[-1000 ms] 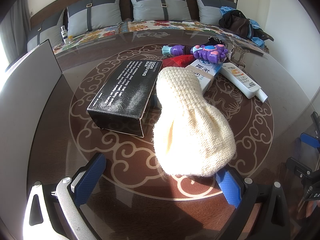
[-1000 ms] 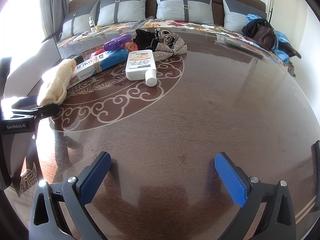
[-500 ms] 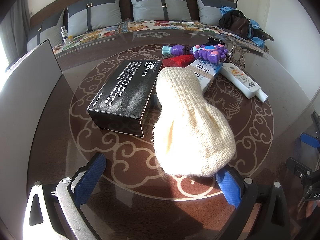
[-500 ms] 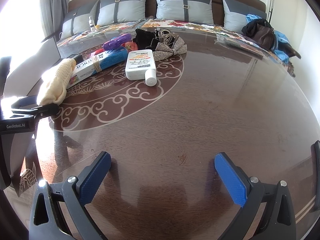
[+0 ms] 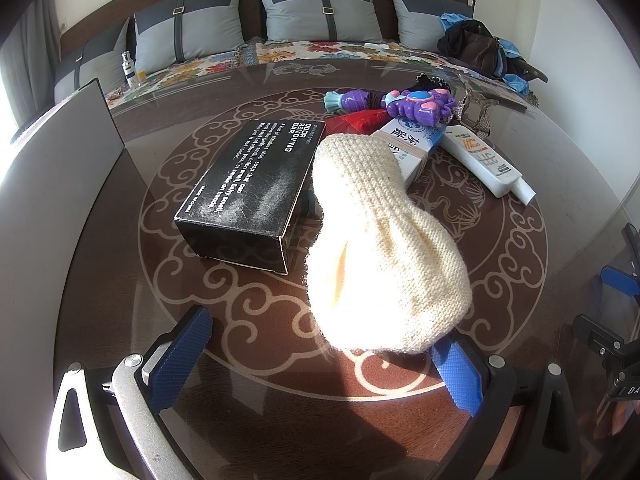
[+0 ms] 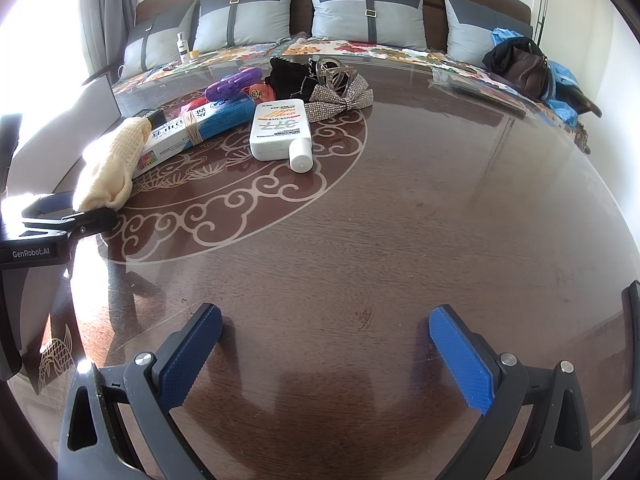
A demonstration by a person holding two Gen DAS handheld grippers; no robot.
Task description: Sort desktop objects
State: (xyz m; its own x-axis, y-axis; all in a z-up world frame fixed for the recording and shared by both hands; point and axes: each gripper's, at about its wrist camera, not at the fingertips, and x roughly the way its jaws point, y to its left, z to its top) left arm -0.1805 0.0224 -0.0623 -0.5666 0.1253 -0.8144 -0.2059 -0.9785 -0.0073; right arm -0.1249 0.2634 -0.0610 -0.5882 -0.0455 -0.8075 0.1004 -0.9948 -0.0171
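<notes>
Right now the left gripper (image 5: 320,364) is spread wide, empty, its right pad just under the near end of the knit sock (image 5: 380,248) lying on the table (image 5: 100,280). Left of the sock sits a black box (image 5: 256,192); beyond the sock are a toothpaste box (image 5: 412,144), a tube (image 5: 480,160) and a purple toy (image 5: 416,104). Well right of the sock, the right gripper (image 6: 324,356) gapes over bare wood.

Strong sunlight from left, blown-out glare on table (image 6: 400,216) glass; fisheye bending, dark corners
</notes>
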